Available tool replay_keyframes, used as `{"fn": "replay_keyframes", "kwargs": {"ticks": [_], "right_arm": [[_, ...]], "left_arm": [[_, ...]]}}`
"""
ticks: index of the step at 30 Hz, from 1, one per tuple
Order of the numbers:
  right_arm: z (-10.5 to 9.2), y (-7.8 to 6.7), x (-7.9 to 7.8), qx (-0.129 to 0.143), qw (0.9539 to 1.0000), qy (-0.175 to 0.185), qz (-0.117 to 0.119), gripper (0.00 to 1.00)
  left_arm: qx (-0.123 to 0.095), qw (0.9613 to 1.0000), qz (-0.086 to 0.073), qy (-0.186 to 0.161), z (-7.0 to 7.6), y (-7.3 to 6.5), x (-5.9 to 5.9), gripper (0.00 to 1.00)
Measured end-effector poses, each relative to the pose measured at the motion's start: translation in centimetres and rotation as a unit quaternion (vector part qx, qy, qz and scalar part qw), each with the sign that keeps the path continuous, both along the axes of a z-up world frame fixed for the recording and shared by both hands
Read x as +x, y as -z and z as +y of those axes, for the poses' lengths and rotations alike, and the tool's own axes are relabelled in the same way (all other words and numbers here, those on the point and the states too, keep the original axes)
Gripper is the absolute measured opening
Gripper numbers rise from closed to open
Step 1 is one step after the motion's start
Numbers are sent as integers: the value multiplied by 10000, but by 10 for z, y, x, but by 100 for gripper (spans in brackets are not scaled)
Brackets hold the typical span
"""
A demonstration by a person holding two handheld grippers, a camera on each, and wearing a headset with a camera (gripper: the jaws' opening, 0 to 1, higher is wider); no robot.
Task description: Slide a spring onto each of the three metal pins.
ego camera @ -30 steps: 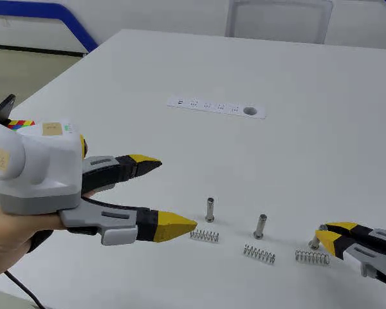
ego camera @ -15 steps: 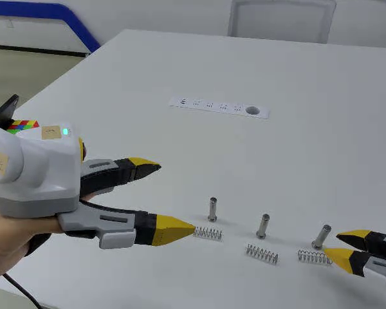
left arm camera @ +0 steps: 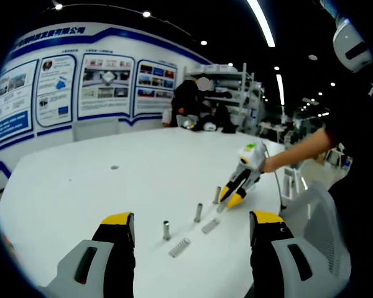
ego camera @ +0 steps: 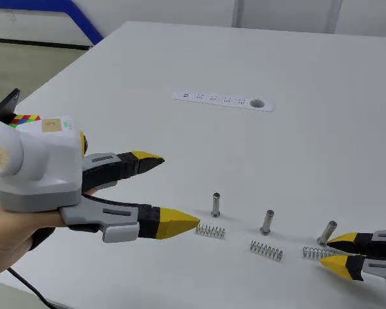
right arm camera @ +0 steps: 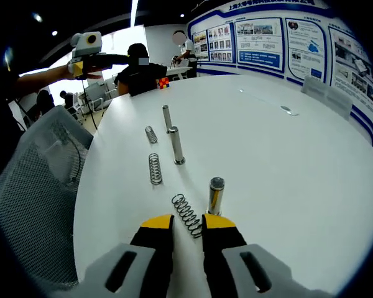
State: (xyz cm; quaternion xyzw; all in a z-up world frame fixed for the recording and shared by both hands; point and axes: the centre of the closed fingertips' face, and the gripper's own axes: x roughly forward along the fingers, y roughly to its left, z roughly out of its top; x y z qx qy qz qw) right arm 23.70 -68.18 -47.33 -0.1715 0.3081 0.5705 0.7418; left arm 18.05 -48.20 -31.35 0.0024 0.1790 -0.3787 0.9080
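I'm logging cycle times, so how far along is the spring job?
Done: nothing yet. All three silver metal pins stand bare on the white table, the small coiled wire springs lying beside them. In hand: the right gripper, jaws slightly apart, straddles the end of the rightmost spring, which lies flat. The left gripper hangs open near the leftmost spring. Left: all three springs.

- Bright, even light from ceiling strip lights (left arm camera: pixel 261 22), which flare white in both gripper views.
- The white table (ego camera: pixel 309 64) carries faint, soft shadows beside the pins (ego camera: pixel 215 205).
- Fisheye curvature bends the gripper views' edges; the head view is sharp.
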Motion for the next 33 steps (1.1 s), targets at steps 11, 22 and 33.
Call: {"fn": "replay_keyframes", "kwargs": {"ticks": [11,22,33], "right_arm": [[-6,7,-9,-192,9989,-408,-162,13],[-6,8,-8,-404,9961,-628,-470,11],[-5,-16,-14,-443,9927,-921,-639,11]], "left_arm": [[53,10000,73,16,-1,5,0,77],[73,9999,60,82,-7,4,-1,77],[70,9999,16,112,-11,3,-6,77]]}}
